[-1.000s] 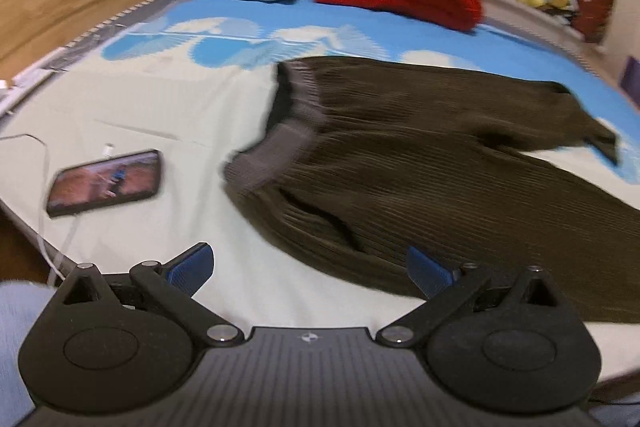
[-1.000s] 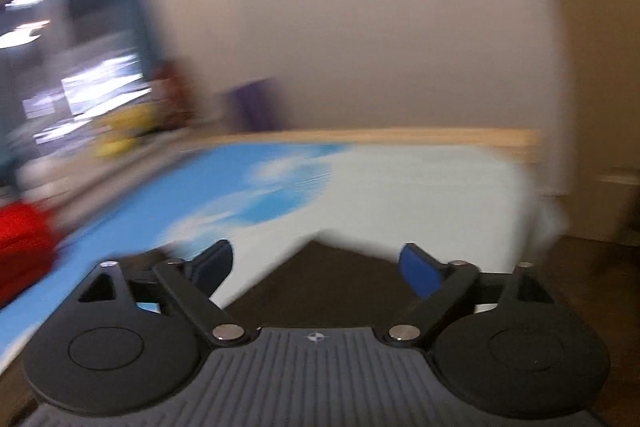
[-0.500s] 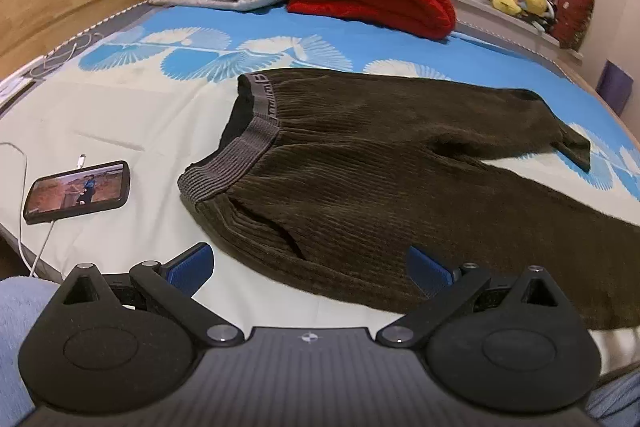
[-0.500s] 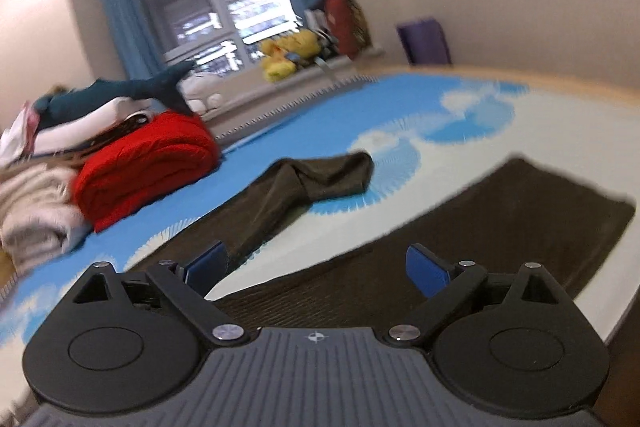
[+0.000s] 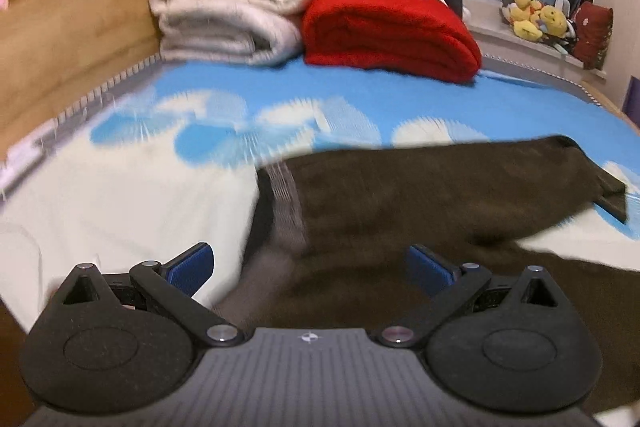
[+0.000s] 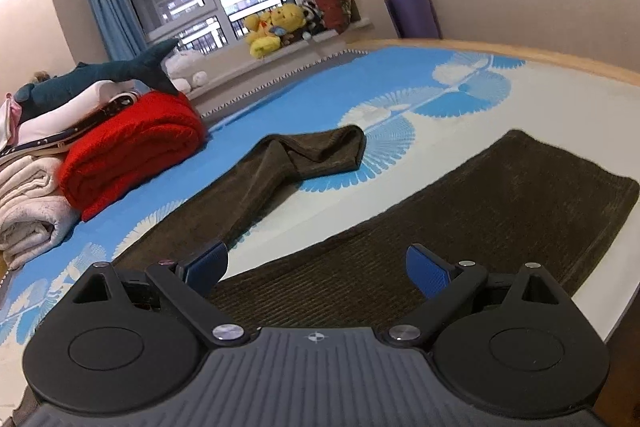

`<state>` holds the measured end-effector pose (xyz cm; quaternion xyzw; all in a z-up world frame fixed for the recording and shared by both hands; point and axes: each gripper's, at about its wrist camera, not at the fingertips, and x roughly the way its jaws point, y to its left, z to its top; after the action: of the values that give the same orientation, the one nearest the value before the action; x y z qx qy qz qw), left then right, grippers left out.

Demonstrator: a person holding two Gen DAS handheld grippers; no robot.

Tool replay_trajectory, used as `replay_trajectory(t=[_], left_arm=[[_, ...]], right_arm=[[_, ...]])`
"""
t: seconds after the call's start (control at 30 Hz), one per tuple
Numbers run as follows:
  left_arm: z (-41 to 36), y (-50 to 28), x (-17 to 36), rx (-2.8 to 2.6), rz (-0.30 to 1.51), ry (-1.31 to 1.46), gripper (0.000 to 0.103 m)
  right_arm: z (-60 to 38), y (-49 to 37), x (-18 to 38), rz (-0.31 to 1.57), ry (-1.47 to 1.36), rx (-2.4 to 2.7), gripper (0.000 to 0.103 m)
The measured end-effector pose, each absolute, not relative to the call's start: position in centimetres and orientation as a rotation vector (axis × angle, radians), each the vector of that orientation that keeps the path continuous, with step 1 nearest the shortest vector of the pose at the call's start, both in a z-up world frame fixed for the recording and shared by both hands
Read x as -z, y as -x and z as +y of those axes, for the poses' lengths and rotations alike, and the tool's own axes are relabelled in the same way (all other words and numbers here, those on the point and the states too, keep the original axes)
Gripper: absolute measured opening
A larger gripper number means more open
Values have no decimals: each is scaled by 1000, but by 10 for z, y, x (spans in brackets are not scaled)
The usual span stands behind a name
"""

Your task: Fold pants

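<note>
- The pants (image 5: 420, 203) are laid out flat on the bed (image 5: 132, 203), dark brown and ribbed, with the waistband (image 5: 286, 211) toward the left gripper and the two legs spread apart in a V.
- The left gripper (image 5: 310, 265) is held low over the waistband end; its blue pads (image 5: 192, 263) are set wide apart and nothing is gripped. This view is blurred, so contact with the fabric cannot be told.
- The right gripper (image 6: 316, 265) is held over the near leg (image 6: 500, 203); its jaws are likewise spread and empty.
- The far leg (image 6: 304, 155) lies apart from the near leg, its cuff turned over on itself.
- No fold is present; the step in hand is judged to be the approach for the first grasp.
- Next, the waistband edge and a leg are to be pinched, and one leg is to be brought over the other with the edges aligned.
- A folded red blanket (image 6: 132, 147) lies beyond the pants, well clear.
</note>
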<state>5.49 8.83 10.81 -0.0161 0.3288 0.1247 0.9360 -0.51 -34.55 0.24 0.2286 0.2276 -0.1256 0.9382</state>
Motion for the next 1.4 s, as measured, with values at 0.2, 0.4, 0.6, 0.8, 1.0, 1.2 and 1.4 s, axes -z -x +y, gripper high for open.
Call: replay_trajectory(t=[0.2,0.4,0.6,0.8,1.0,1.2,1.4], left_arm=[[126,-164,-125,-191,728,-10,103],[154,-283,-75,-200,820,-87,103],[163,-358,-5,-80,876,-172,103],[131,-401,50,41,905,-435,103],[140,-423,53,85,935,-205,46],[119,-393,25,74,874,-214,1],[134,-271,-46,139,763,-116,0]], right_arm=[[-375,-62,-36,503,-494,264,96],[-394,-207,-52,590,-467,260,96],[-433,-341,7,734,-888,288,95],[-447,-400,66,664,-1053,431,92],[-435,-430,79,658,-875,540,75],[-425,-411,48,604,-714,574,13],[-469,-308,-36,433,-722,459,12]])
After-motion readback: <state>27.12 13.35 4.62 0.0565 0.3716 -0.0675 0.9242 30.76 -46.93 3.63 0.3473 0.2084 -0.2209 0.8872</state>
